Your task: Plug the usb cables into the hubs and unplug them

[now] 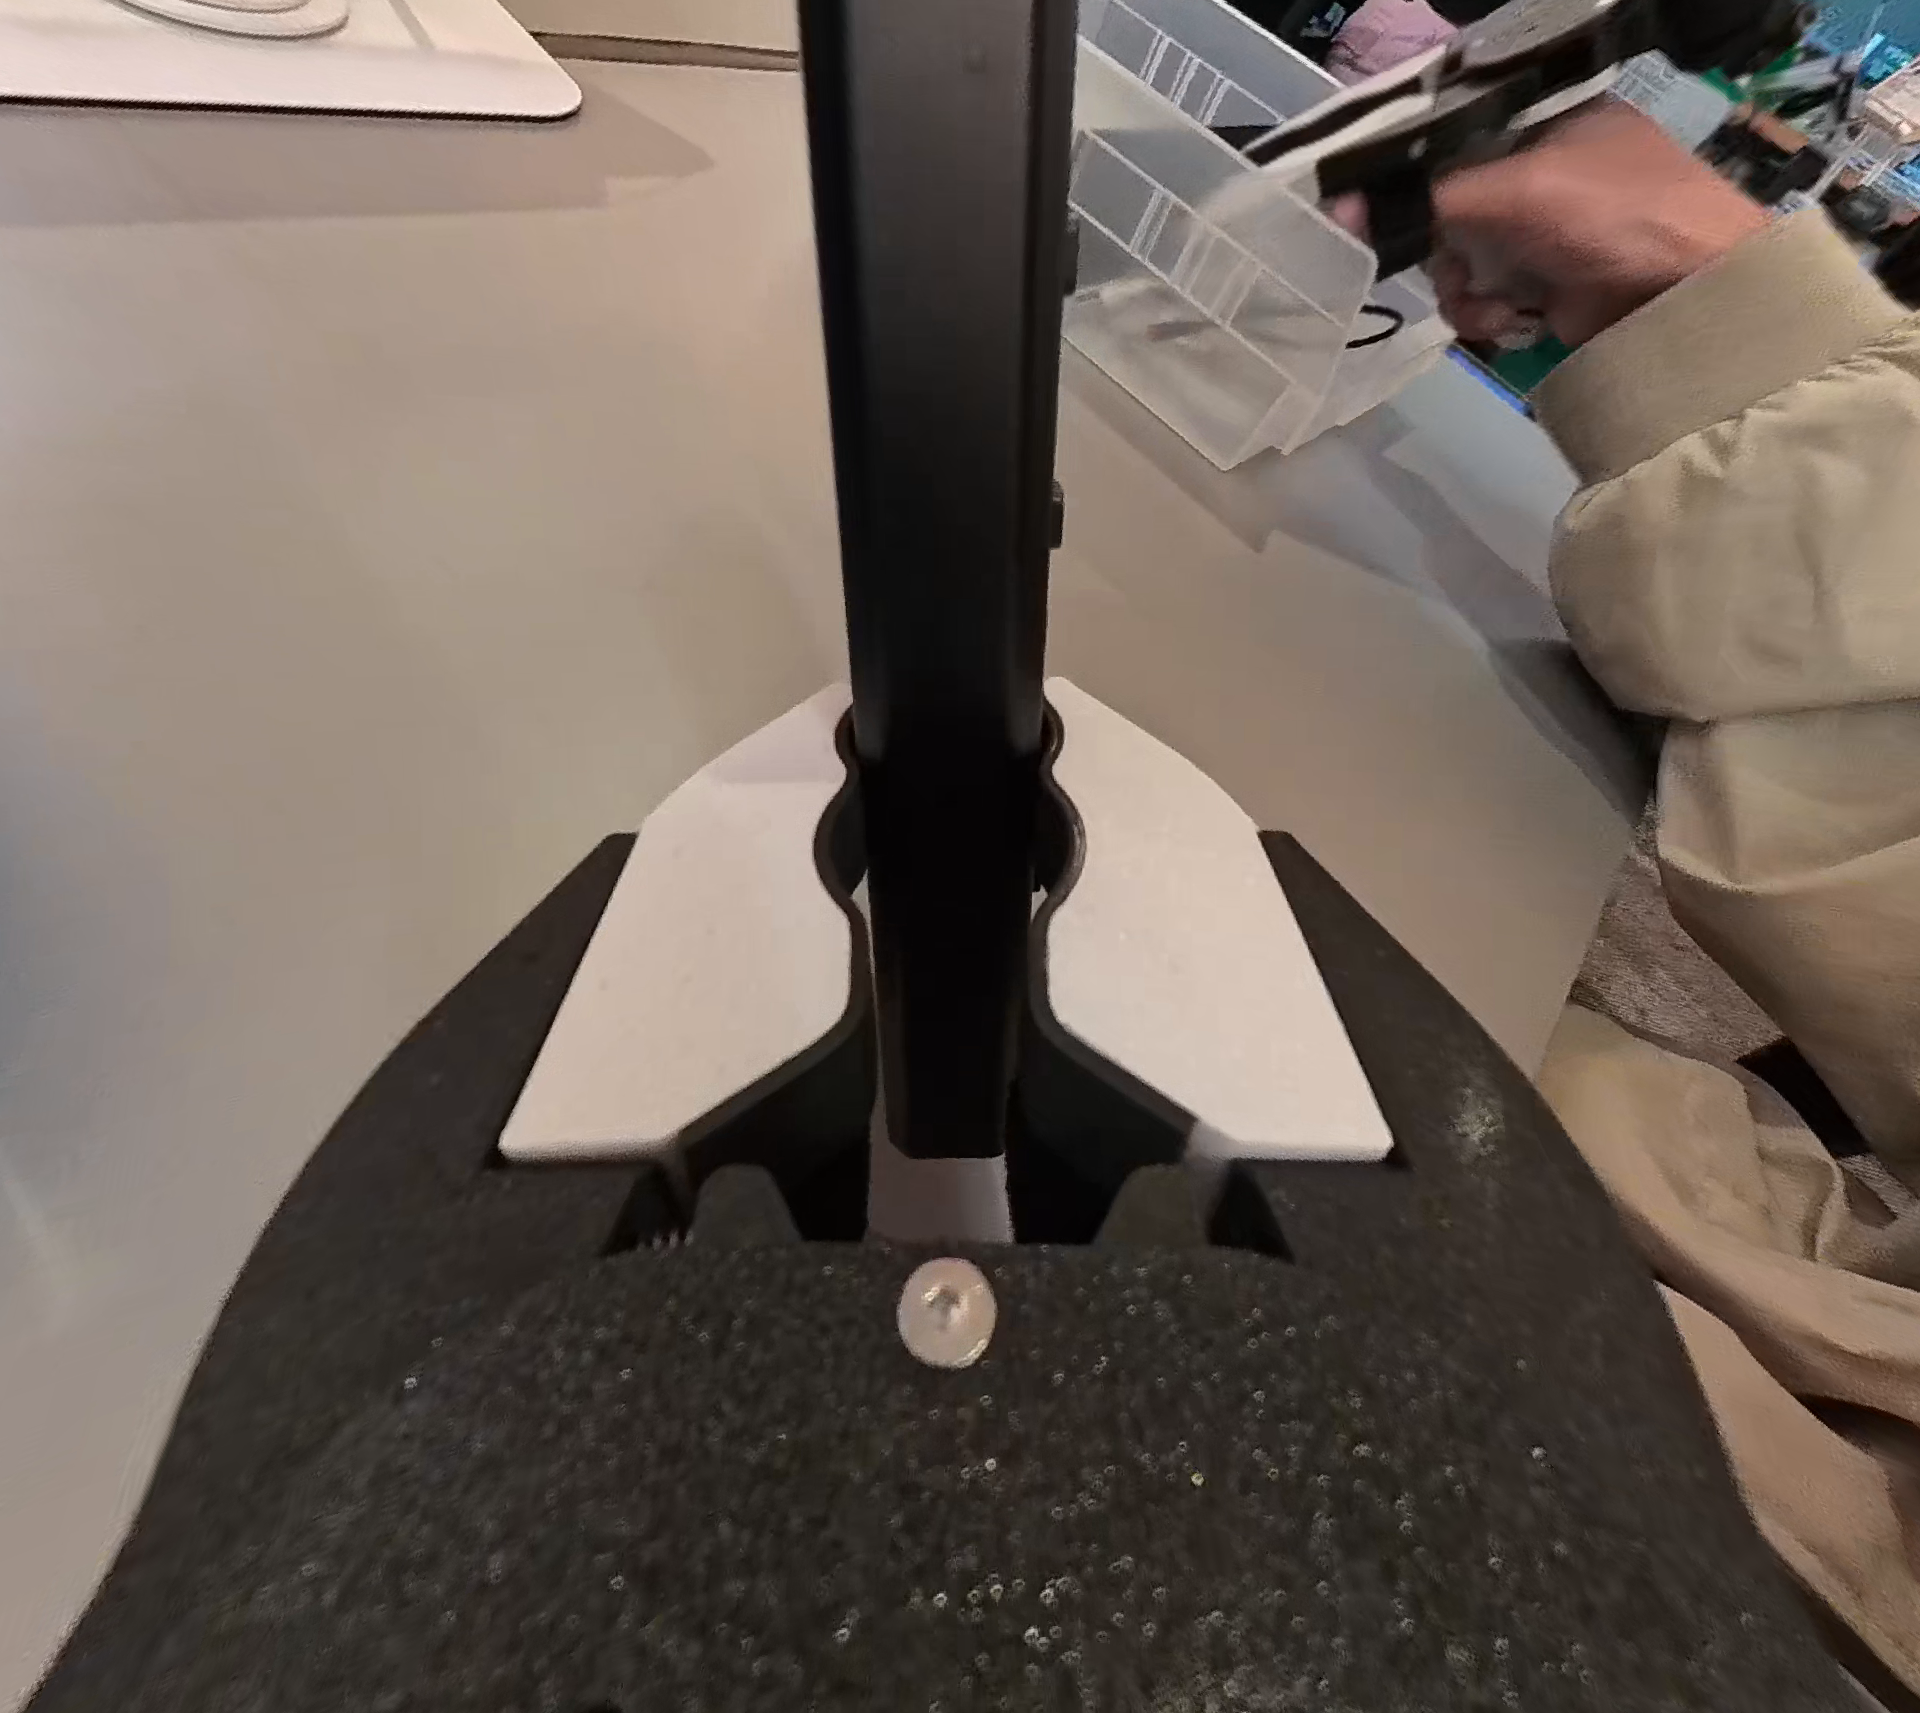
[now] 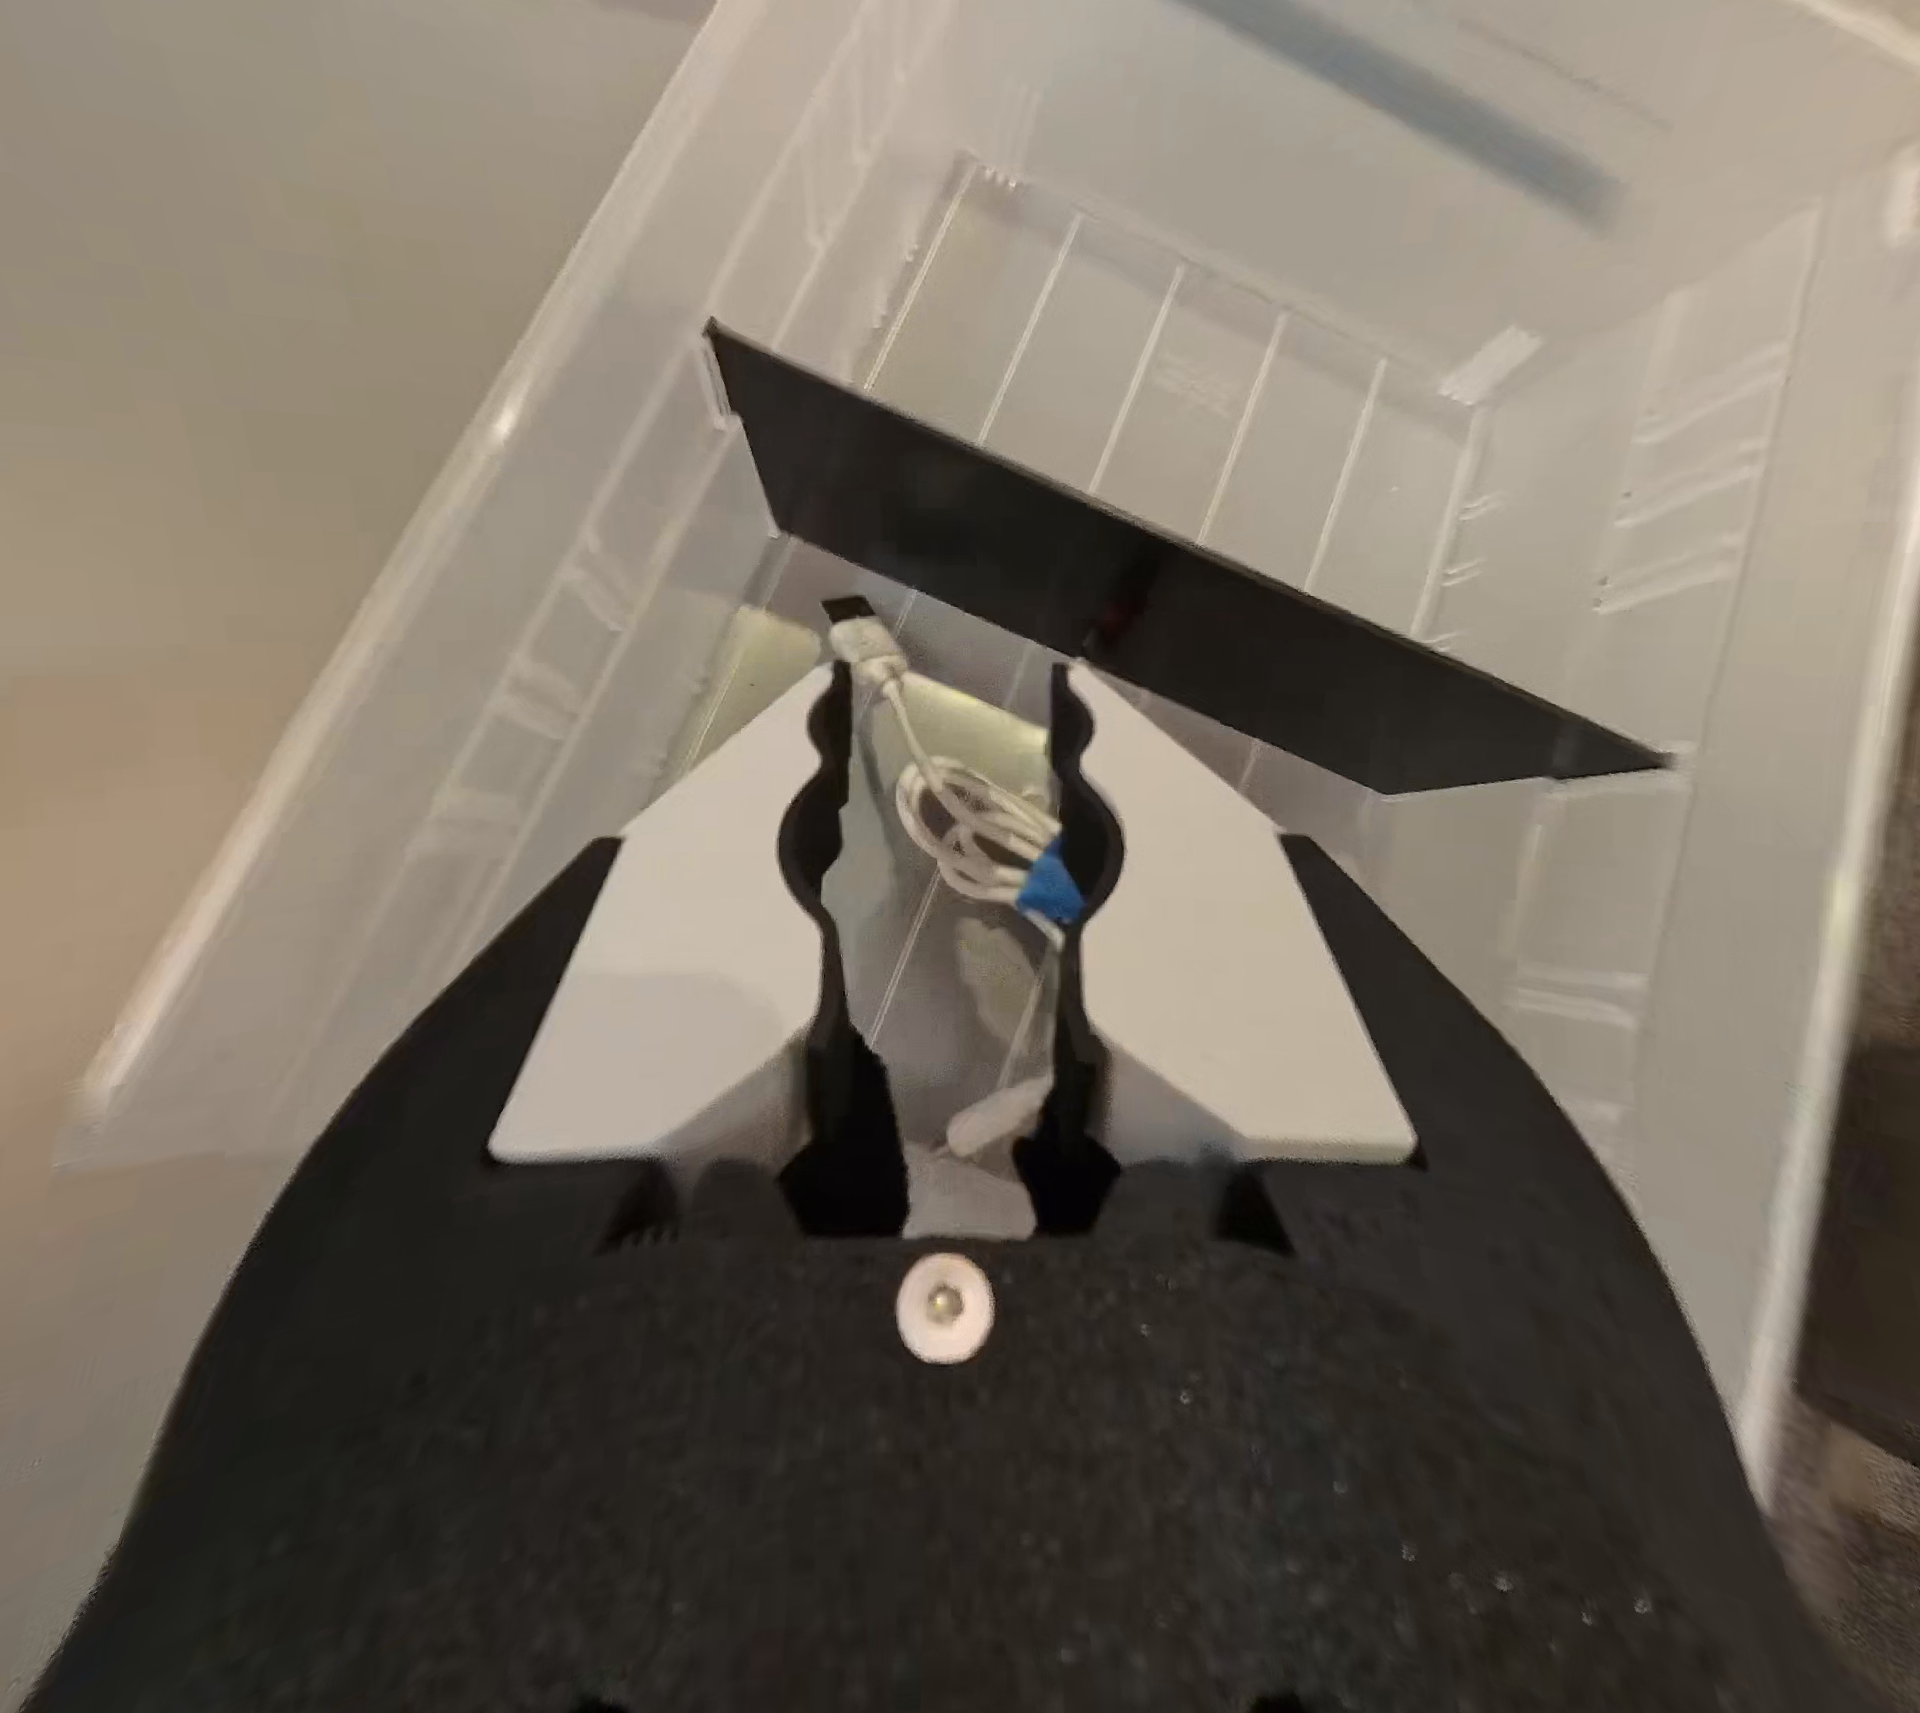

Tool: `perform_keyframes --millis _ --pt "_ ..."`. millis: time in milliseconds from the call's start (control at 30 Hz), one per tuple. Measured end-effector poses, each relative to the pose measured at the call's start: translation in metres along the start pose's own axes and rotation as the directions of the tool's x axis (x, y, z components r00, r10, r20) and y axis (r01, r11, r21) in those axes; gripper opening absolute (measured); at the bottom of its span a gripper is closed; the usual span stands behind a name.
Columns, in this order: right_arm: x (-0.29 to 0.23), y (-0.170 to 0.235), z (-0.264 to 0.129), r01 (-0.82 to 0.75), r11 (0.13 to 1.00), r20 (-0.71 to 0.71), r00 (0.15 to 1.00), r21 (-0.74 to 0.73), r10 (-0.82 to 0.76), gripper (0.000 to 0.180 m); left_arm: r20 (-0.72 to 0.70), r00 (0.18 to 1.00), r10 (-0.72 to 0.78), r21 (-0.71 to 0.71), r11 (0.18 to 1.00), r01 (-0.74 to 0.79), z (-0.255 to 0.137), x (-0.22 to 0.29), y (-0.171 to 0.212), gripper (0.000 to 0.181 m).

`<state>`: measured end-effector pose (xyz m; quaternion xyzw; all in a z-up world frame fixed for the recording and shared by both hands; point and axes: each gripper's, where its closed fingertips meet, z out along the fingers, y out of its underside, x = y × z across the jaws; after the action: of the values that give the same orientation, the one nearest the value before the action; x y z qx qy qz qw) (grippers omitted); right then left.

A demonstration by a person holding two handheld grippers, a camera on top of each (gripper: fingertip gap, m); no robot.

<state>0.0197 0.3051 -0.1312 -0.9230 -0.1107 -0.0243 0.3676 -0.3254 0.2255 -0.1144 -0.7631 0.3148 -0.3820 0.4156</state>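
My left gripper is shut on a long black hub, which stands out forward between the fingers above the table. My right gripper is open and hovers over a clear plastic bin. A coiled white usb cable bound with blue tape lies in the bin and shows in the gap between the open fingers, its plug pointing away. I cannot tell if the fingers touch it. The right gripper also shows in the left wrist view, over the bin.
A black flat panel slants across the bin just beyond the cable. A white flat stand sits at the table's far left. A person's hand and beige sleeve are at the right. The grippers' ends are close to 35 cm from one another.
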Motion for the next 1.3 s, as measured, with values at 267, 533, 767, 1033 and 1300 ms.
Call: perform_keyframes --millis 267,533,767,1033,1300 --pt "-0.116 -0.090 -0.116 -0.110 0.900 0.503 0.854 0.422 -0.131 0.037 -0.355 0.929 -0.101 0.021 0.993 0.116 -0.004 0.044 -0.009 0.028" --pt "-0.330 -0.070 -0.156 -0.183 0.933 0.942 0.192 0.310 -0.275 0.053 -0.483 0.875 0.025 0.089 0.996 0.021 -0.016 0.082 -0.015 0.028" --pt "-0.343 -0.064 -0.143 -0.091 0.896 0.875 0.278 0.436 -0.397 0.026 -0.433 0.900 0.049 0.180 0.983 0.033 -0.016 0.074 -0.025 0.031" --pt "-0.250 -0.115 -0.154 -0.143 0.840 0.734 0.577 0.523 -0.359 0.027 -0.231 0.972 -0.037 0.298 0.948 0.107 -0.026 0.017 -0.038 0.039" --pt "-0.055 -0.178 -0.152 -0.030 0.871 0.370 0.912 0.490 -0.177 0.027 -0.248 0.968 -0.039 0.273 0.956 0.108 -0.026 0.018 -0.033 0.032"
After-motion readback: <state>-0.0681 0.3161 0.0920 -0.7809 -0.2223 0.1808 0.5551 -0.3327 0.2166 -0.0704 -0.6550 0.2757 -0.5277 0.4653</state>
